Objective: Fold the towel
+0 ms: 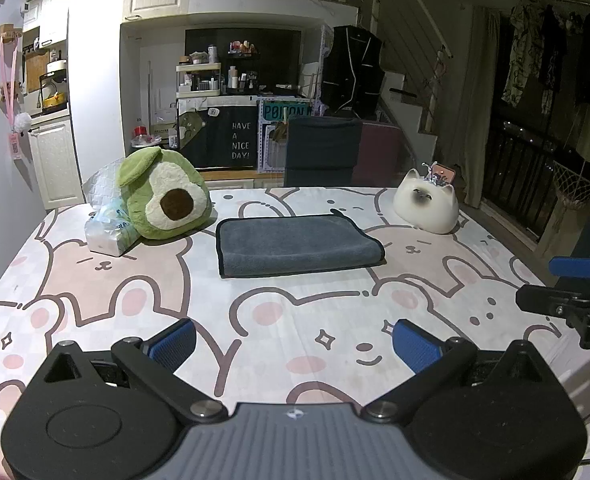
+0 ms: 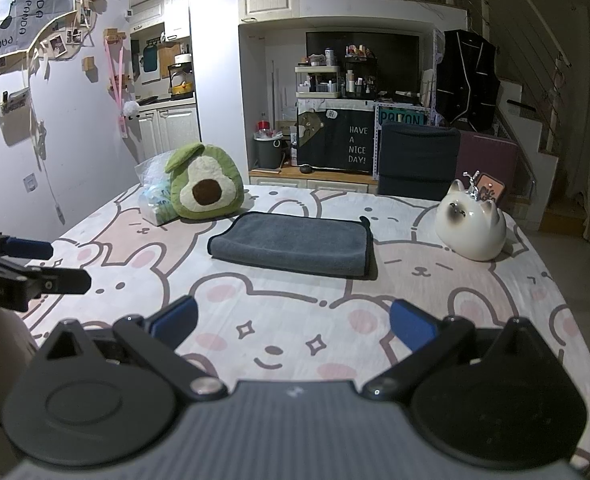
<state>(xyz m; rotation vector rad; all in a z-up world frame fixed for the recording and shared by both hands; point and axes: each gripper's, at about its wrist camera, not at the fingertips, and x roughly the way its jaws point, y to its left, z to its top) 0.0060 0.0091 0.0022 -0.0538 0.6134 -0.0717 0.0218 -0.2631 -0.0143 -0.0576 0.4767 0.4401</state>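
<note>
A grey towel (image 1: 297, 245) lies folded into a flat rectangle on the bunny-print tablecloth (image 1: 255, 312), toward the far middle of the table. It also shows in the right wrist view (image 2: 293, 245). My left gripper (image 1: 294, 343) is open and empty, held over the near part of the table, well short of the towel. My right gripper (image 2: 293, 325) is open and empty too, also near the front edge. Each gripper shows at the edge of the other's view: the right gripper (image 1: 571, 280) and the left gripper (image 2: 31, 264).
A green avocado plush (image 1: 163, 196) and a plastic bag (image 1: 109, 232) sit left of the towel. A white cat-shaped ceramic (image 1: 427, 206) stands to its right. A dark chair (image 1: 321, 152) is behind the table's far edge.
</note>
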